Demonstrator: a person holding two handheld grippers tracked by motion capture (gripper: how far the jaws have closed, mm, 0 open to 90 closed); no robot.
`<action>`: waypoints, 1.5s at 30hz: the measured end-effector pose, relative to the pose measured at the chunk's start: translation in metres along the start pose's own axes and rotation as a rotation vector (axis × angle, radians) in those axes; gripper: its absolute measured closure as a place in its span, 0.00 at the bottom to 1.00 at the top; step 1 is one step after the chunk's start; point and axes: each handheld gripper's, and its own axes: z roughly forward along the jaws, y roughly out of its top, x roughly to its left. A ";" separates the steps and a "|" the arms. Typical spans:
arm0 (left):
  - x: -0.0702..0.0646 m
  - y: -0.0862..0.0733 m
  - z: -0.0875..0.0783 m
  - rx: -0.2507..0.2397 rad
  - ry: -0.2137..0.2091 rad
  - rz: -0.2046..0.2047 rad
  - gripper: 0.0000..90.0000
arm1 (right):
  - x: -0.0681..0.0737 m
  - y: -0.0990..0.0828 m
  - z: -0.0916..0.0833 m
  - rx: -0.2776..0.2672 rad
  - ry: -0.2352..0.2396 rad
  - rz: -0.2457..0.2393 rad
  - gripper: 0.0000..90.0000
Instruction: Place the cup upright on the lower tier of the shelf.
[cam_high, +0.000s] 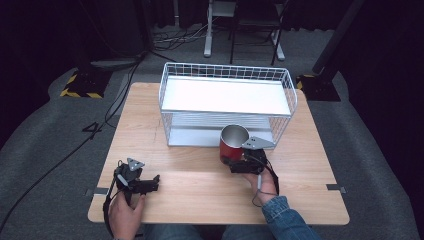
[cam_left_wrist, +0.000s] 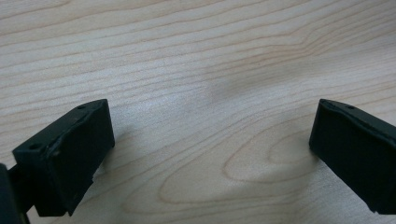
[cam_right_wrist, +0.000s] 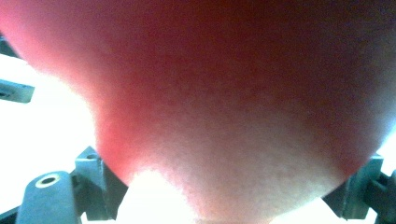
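**Red cup in my right jaws, at the rack's front**

My left gripper (cam_high: 145, 185) rests low on the wooden table (cam_high: 200, 185), jaws spread wide over bare wood, nothing between them. My right gripper (cam_high: 239, 164) is clamped on the red metal cup (cam_high: 233, 143), upright, just in front of the white wire rack (cam_high: 225, 100). I judge the cup stiff, light and empty, its smooth wall slippery; a grip low on the body, as now, should hold if I keep it level. The rack's lower shelf lies just beyond.
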 end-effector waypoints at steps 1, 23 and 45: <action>0.000 0.000 0.000 0.000 0.001 -0.001 0.00 | -0.001 0.001 0.003 0.001 -0.004 -0.001 0.19; 0.001 0.002 0.001 0.001 0.009 -0.011 0.00 | -0.015 0.028 0.051 -0.026 -0.085 0.020 0.19; 0.001 0.002 0.002 0.001 0.018 -0.017 0.01 | -0.032 0.035 0.087 -0.064 -0.209 0.053 0.19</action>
